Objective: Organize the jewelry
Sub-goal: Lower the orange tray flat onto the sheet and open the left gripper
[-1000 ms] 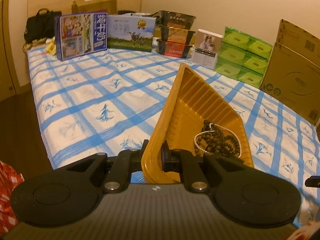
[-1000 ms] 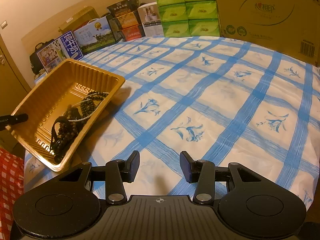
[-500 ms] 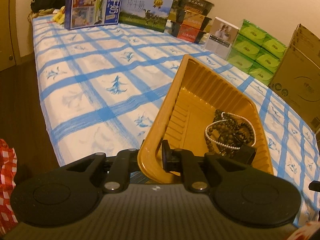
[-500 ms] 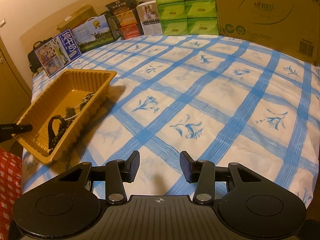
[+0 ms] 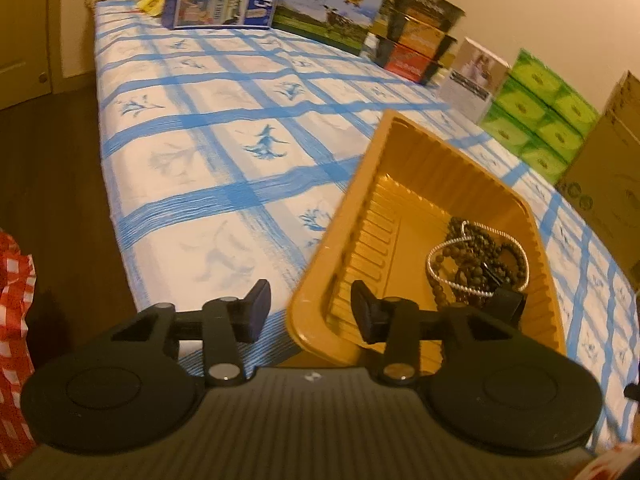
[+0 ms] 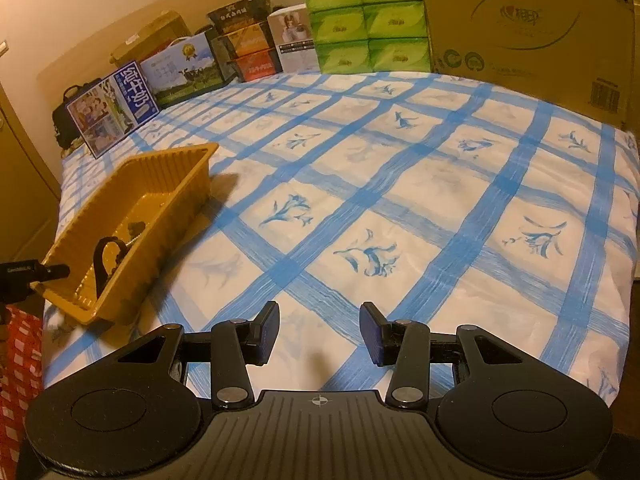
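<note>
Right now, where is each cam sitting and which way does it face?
Left wrist: on the left gripper, angled down at the near corner of the gold tray of bead bracelets; its opening jaws straddle the tray's rim without touching it.
Right wrist: on the right gripper, jaws open, angled down across the blue-checked bedspread toward the cardboard box.
Shared: tray, bedspread, green tissue packs; the left gripper's tip shows at the right view's left edge.

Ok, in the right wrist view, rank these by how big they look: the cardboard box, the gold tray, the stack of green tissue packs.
1. cardboard box, largest, though cut off at the frame's edge.
2. gold tray, but it sits nearer the camera, so its lead over the packs is unsure.
3. green tissue packs, smallest as seen.
</note>
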A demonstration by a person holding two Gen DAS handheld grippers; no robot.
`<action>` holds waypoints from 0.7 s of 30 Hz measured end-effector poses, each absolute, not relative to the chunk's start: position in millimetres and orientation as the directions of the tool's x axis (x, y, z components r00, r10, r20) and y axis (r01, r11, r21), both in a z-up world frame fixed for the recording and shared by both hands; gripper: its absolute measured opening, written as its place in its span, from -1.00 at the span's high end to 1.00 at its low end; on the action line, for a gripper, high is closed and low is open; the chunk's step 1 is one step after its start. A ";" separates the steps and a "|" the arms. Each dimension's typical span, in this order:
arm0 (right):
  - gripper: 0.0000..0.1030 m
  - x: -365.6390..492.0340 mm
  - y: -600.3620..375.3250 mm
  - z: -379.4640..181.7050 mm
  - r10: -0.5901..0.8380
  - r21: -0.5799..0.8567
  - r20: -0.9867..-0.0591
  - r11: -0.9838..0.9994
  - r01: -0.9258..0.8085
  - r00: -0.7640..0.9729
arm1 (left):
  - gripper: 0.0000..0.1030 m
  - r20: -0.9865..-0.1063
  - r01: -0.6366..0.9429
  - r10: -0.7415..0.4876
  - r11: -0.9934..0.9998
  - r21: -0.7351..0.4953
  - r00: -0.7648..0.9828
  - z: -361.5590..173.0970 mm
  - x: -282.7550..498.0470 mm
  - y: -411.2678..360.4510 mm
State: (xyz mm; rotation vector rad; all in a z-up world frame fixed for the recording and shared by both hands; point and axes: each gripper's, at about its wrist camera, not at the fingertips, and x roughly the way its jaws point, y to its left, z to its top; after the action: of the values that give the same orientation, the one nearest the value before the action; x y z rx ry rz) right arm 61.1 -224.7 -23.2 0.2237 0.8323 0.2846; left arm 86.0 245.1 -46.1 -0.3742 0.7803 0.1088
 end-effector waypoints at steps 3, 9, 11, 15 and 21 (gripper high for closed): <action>0.13 59.4 -226.0 -22.1 0.333 0.307 -0.692 0.939 -0.157 0.640 | 0.17 -0.690 -0.258 -0.012 0.923 -0.287 0.724 -38.2 77.9 249.4; 0.13 55.5 -230.3 -21.3 0.327 0.311 -0.696 0.940 -0.142 0.640 | -0.25 -0.636 -0.294 0.082 0.927 -0.234 0.767 -6.9 61.5 242.9; 0.13 52.7 -232.3 -22.0 0.319 0.307 -0.703 0.942 -0.134 0.635 | -0.35 -0.617 -0.286 0.095 0.933 -0.219 0.781 4.3 56.7 235.9; -0.18 43.8 -237.1 -23.5 0.292 0.292 -0.720 0.950 -0.106 0.630 | -0.72 -0.588 -0.254 0.098 0.949 -0.189 0.803 21.6 46.8 214.7; -0.47 29.8 -244.2 -17.1 0.253 0.278 -0.728 0.959 -0.062 0.637 | -0.96 -0.612 -0.164 0.058 0.979 -0.118 0.789 31.4 35.4 170.1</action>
State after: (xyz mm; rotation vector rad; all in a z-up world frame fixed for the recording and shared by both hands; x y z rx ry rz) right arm 29.8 -244.2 -17.1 0.2368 0.8631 0.1814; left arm 35.4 170.1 31.4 -0.1682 0.6520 0.1203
